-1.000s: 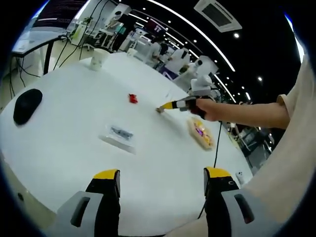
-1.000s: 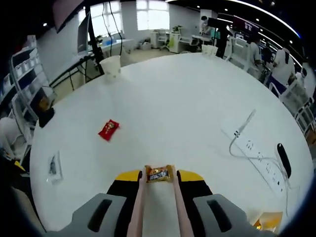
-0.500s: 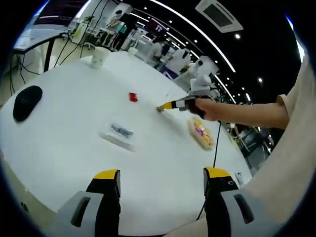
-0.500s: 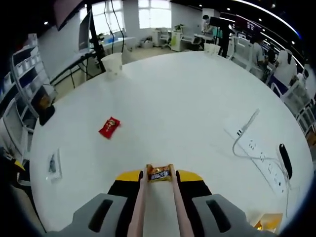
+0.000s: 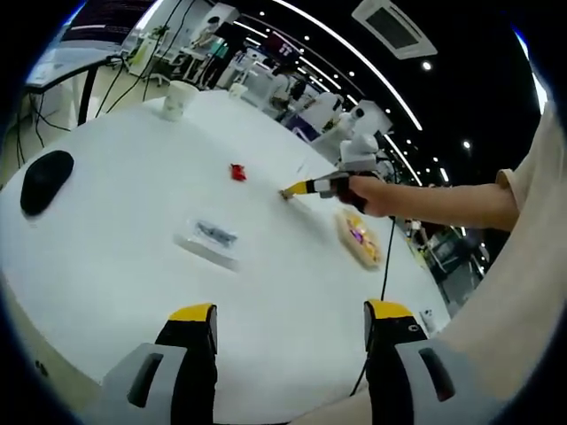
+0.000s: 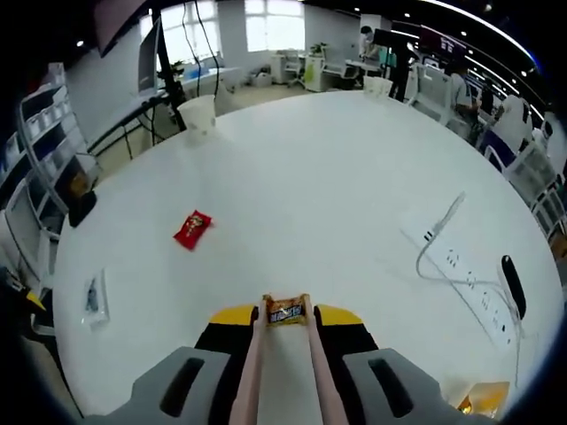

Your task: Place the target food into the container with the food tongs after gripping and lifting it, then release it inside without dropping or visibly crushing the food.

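Note:
My right gripper (image 6: 285,317) is shut on a pair of pink food tongs (image 6: 252,372). The tong tips pinch a small orange-wrapped candy (image 6: 286,310) just above the white table (image 6: 354,177). In the left gripper view a person's hand holds that right gripper (image 5: 341,186) out over the table, the candy (image 5: 288,193) at its tip. A shallow wooden dish (image 5: 361,241) with bright sweets lies to the right of it. A red-wrapped candy (image 5: 237,173) (image 6: 192,228) lies loose on the table. My left gripper (image 5: 288,323) stands open over the near table edge, holding nothing.
A paper cup (image 5: 177,100) (image 6: 197,113) stands at the far edge. A black pad (image 5: 46,181) and a clear plastic packet (image 5: 211,239) (image 6: 92,298) lie on the left. A white power strip with cable (image 6: 469,283) runs along the right side.
Hardly anything differs. The right gripper keeps the tongs and candy in much the same spot, and both views have drifted slightly.

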